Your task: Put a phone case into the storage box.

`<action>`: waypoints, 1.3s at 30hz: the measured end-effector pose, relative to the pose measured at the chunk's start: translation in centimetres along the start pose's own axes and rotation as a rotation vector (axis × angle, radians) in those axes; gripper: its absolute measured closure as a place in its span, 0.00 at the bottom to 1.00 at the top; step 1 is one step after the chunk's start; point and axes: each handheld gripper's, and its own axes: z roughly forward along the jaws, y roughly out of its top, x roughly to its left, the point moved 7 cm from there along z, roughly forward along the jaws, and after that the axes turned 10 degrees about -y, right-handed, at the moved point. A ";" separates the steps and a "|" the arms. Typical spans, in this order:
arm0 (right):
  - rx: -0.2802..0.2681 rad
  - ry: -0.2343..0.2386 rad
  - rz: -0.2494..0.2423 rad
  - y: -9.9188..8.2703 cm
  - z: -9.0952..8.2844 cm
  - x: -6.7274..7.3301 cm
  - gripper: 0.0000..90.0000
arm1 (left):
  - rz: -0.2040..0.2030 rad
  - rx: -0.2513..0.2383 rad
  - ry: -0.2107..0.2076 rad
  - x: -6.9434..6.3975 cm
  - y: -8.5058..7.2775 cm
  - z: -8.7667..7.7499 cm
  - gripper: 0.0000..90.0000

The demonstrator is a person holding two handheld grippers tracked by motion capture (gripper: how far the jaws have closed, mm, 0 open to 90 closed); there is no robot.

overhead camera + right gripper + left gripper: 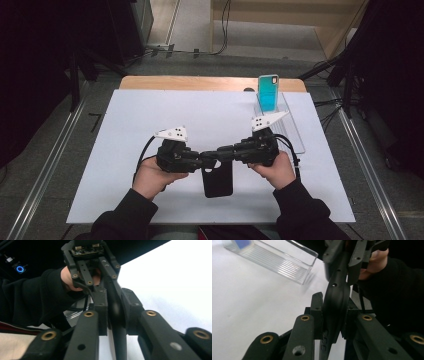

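High view, both tongs (212, 159) clamp black phone case (218, 181); clear stand (286, 125), teal phone (268, 93) behind

Two phone cases: one black (218, 179) near the table's (125, 150) front edge, one teal (268, 93) standing by the far edge. One clear plastic stand (292, 131), apparently. Two grippers, left (206, 160) and right (212, 156).

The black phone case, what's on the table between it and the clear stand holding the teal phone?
Nothing rests on that stretch: in the high view, bare white table separates the black phone case from the clear stand; the right gripper hangs over part of it.
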 end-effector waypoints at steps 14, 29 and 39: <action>-0.102 -0.167 -0.041 1.0 -0.5 -0.4 0.31 | -0.072 -0.028 0.077 0.8 0.2 -1.5 0.86; -0.086 -0.296 -0.029 0.2 0.2 -1.6 0.00 | -0.177 -0.084 0.242 2.2 0.5 -3.5 0.85; -0.050 -0.367 -0.012 -0.9 1.6 -1.5 0.00 | -0.237 -0.132 0.352 2.6 0.8 -4.1 0.85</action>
